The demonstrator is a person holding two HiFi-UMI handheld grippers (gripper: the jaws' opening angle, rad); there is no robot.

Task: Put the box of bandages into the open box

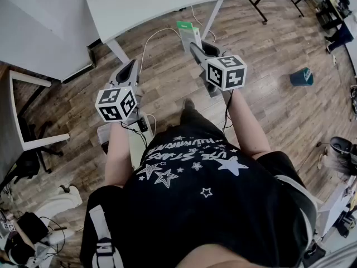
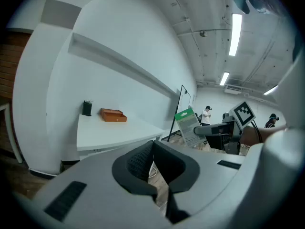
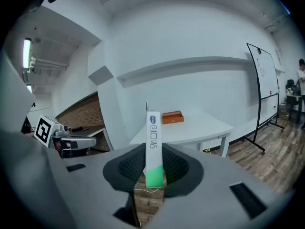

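My right gripper (image 1: 193,44) is shut on the box of bandages (image 1: 188,32), a slim white and green carton held upright over the wooden floor. The carton (image 3: 153,147) stands on edge between the ribbed pads in the right gripper view, and the left gripper view shows it (image 2: 187,125) in the air at right. The open box (image 2: 113,115) is orange-brown and rests on the white table (image 1: 150,7); the right gripper view has it (image 3: 172,117) straight behind the carton. My left gripper (image 1: 131,66) is shut and holds nothing, its jaws together (image 2: 153,163).
A black object (image 2: 86,108) stands on the table left of the open box. A teal object (image 1: 302,77) lies on the floor at right. A whiteboard on a stand (image 3: 262,80) is at far right. A white chair (image 1: 33,144) and a cable (image 1: 153,38) are near my legs.
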